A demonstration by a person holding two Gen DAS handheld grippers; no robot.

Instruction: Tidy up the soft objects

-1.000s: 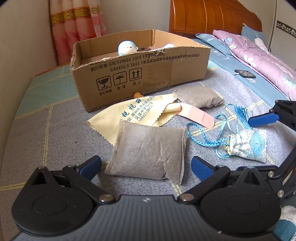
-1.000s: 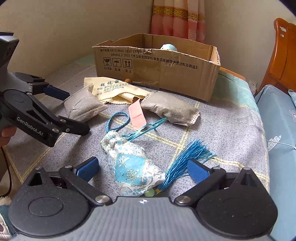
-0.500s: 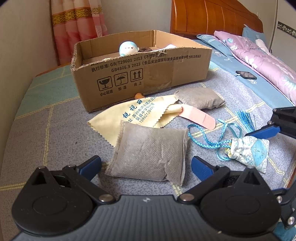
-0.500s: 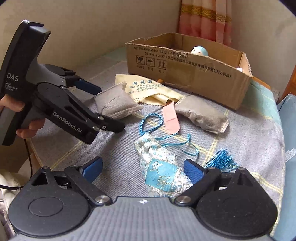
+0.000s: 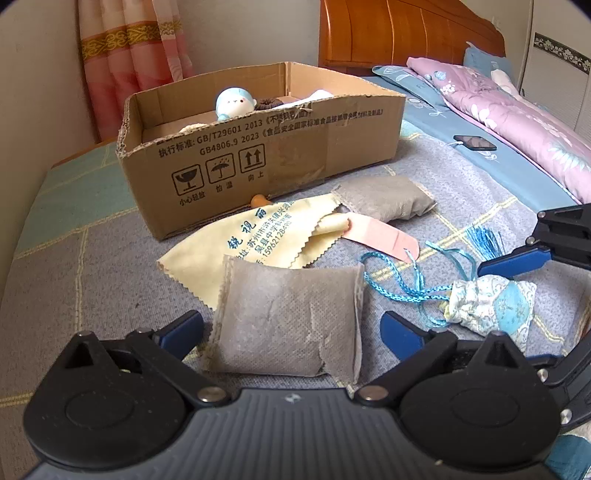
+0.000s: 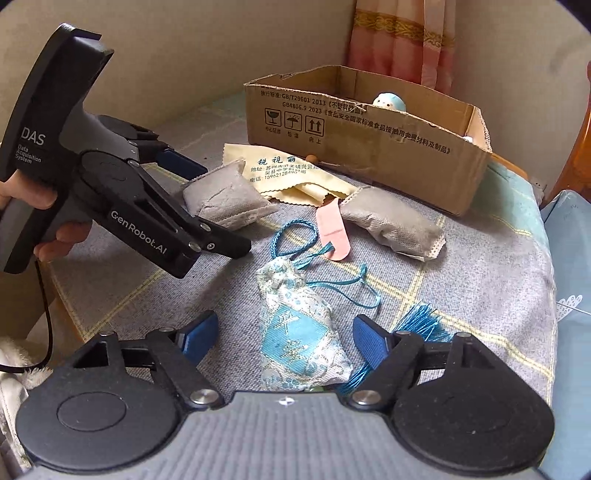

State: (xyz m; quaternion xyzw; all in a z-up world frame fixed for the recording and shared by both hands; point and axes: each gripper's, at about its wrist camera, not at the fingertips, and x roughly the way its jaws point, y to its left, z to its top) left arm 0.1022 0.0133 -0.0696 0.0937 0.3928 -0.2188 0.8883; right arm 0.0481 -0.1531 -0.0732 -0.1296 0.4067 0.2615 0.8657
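A grey fabric pouch (image 5: 291, 321) lies on the bed between the wide-apart fingers of my left gripper (image 5: 291, 328), which is open and not pressing on it. My right gripper (image 6: 286, 338) straddles a blue-and-white brocade sachet (image 6: 299, 332) with a blue cord and tassel. Its jaws are closing, but the pads are still off the cloth. Farther back lie a second grey pouch (image 5: 384, 199), a yellow cloth (image 5: 251, 240) and a pink strip (image 5: 384, 236). Behind them an open cardboard box (image 5: 258, 155) holds a pale blue plush toy (image 5: 234, 103).
A phone (image 5: 474, 142) and a pink floral quilt (image 5: 517, 122) lie on the bed's right side. A wooden headboard (image 5: 388, 33), a curtain and the wall stand behind the box. A person's hand (image 6: 55, 236) holds the left gripper's handle.
The right gripper's jaws have narrowed around the sachet, and its view has swung so the left gripper shows larger. The left gripper has stayed over the grey pouch.
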